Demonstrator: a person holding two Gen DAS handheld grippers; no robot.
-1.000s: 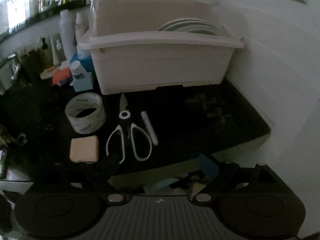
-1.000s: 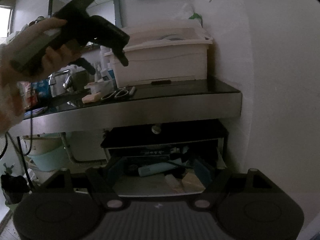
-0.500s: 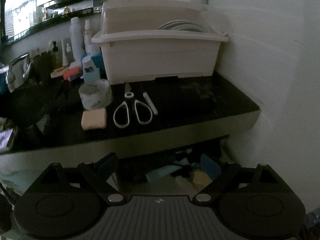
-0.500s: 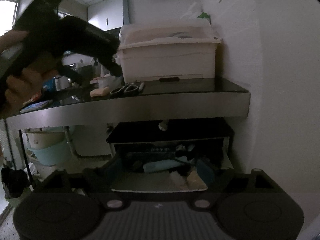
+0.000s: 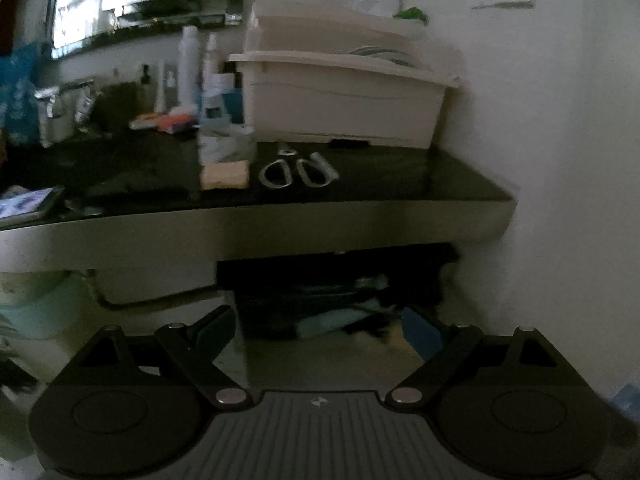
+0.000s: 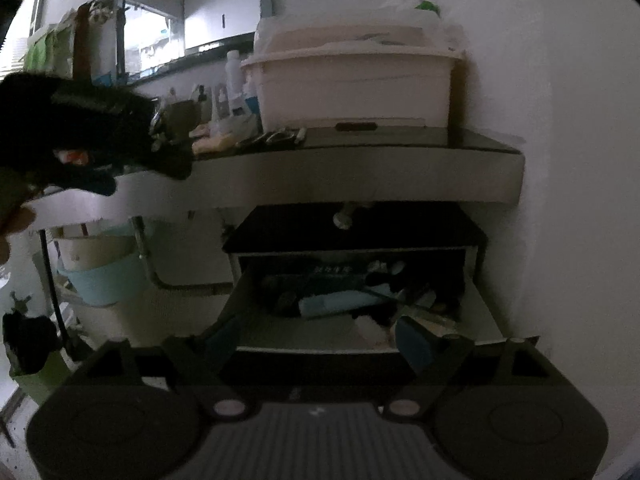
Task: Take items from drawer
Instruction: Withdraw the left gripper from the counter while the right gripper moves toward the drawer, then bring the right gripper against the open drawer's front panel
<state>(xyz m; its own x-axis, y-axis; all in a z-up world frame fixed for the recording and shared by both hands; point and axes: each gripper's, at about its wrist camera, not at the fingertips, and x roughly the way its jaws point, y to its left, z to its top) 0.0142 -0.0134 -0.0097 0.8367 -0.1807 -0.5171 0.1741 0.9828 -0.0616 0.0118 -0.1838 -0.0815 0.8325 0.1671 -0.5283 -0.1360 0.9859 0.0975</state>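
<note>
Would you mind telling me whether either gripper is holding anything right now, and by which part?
Nothing is held: the left gripper and the right gripper are both open and empty, facing the open drawer.

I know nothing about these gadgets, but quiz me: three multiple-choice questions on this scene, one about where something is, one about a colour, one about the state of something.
1. Where do the scissors lie?
A. in the drawer
B. on the dark countertop, in front of the dish rack
C. on the floor

2. What colour is the long tube in the drawer?
A. light blue
B. red
C. yellow

3. How is the drawer?
A. shut
B. pulled open, with things inside
C. taken out and set on the countertop

Answers: 1 B, their white handles rest beside the tan sponge. 2 A, it shows pale blue among dark clutter. 3 B, its white walls stick out under the counter; the right gripper is open before it and holds nothing.
</note>
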